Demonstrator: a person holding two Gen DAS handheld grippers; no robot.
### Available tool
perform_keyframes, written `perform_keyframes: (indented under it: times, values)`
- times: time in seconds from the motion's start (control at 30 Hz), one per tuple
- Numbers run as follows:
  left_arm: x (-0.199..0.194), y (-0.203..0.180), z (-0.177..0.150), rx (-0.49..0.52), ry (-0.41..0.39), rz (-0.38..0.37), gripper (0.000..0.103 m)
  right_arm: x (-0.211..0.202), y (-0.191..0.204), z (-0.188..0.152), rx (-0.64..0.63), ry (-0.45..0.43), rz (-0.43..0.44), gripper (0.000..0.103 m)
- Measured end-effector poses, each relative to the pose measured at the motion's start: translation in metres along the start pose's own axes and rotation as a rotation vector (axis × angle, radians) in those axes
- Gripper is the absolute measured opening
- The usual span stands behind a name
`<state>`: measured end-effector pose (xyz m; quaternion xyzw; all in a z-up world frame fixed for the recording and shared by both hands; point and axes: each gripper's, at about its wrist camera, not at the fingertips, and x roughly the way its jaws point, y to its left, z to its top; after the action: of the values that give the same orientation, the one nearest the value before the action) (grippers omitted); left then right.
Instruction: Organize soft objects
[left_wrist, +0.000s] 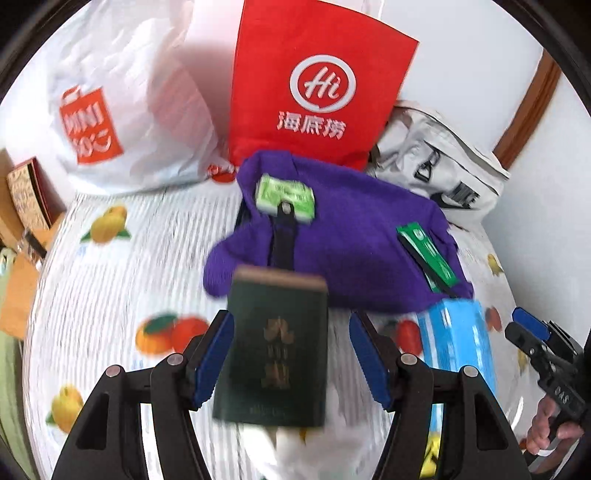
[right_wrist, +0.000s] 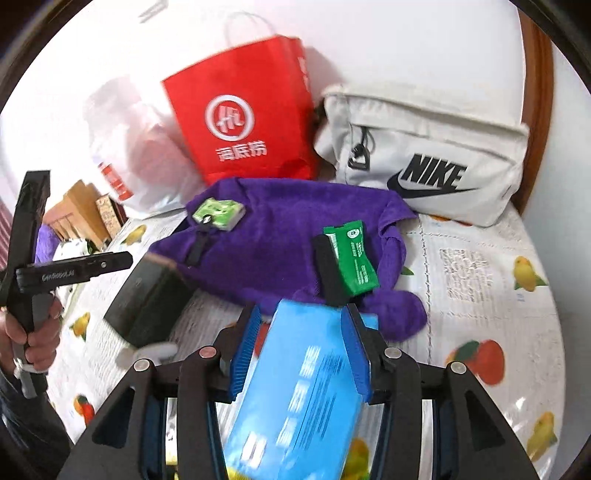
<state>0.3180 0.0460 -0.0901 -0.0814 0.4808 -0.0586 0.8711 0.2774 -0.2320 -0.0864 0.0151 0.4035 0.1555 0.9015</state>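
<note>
Step in hand, by the look of it: sorting packs on a bed w/ fruit-print cover (left_wrist: 110, 266). Landmark = purple towel (left_wrist: 351, 236), spread mid-bed.

Left gripper (left_wrist: 291, 362): jaws wide apart; dark green pack (left_wrist: 277, 350) between them. Left pad looks touching or nearly so, right pad clear of the pack. Not clamped. Pack blurred; cannot tell if resting on bed or mid-drop. Sits on near side of towel, upper edge overlapping towel hem in left wrist view.

Right gripper (right_wrist: 299, 354): blue pads against both sides of light blue pack (right_wrist: 306, 391), pack tilted. Judged grasped. Pack at near-right edge of towel.

On towel: light green pack (left_wrist: 286, 197) toward far-left part; dark green sachet (left_wrist: 424, 254) toward right side. Black strap-like strip below the light green pack, another alongside the sachet; nature unclear.

Behind towel: red tote (left_wrist: 310, 85) upright, white shopping bag (left_wrist: 122, 110) left of it, white Nike bag (right_wrist: 424, 158) right of it. Brown box (left_wrist: 27, 195) off far left of towel, off the bed.

Next move (judgement): carry blue pack to towel or a bag; left to close on dark green pack or leave it. Destination not evident.

In the way: towel already carries two packs + strips, free room mostly centre. Grippers near each other at towel's near edge: collision risk. Soft packs may deform or slip when squeezed.
</note>
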Motion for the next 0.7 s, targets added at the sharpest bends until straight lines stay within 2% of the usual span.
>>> perform_keyframes:
  times: [0.17, 0.47, 0.7]
  values:
    - [-0.009, 0.002, -0.036, -0.011, 0.033, 0.005, 0.063, -0.029, 0.025, -0.031, -0.055, -0.032, 0.029, 0.054]
    - [-0.015, 0.004, -0.109, -0.022, 0.101, -0.006, 0.063, -0.039, 0.038, -0.081, -0.004, 0.032, 0.093, 0.055]
    - [-0.011, 0.002, -0.136, 0.017, 0.079, -0.004, 0.063, -0.046, 0.047, -0.102, -0.005, 0.055, 0.068, 0.055]
